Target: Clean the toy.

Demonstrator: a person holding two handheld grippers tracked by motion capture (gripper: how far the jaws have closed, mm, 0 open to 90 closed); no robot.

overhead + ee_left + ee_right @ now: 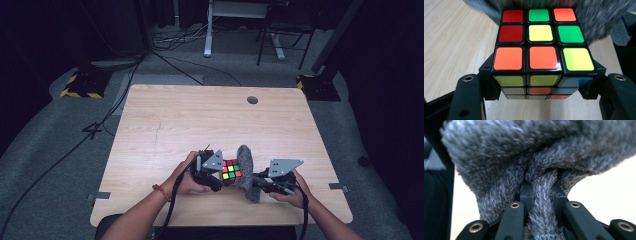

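Wood-grain table point(210, 120) fills the middle of the high view, bare except at its lower edge, where both hands meet so the work stays close to the person. Next in size, the grey fluffy cloth point(246, 172) stands bunched just right of centre, pressed against the cube point(230, 169); it seems held there to wipe the cube's side. The right gripper point(541, 202) has its jaws pinched narrow on a fold of that cloth, giving a firm handle for rubbing. The cube sits low centre, lifted slightly, with the left gripper point(537, 87) clamping its lower layers from both sides, jaws spread to cube width, likely to steady it against the cloth's push.
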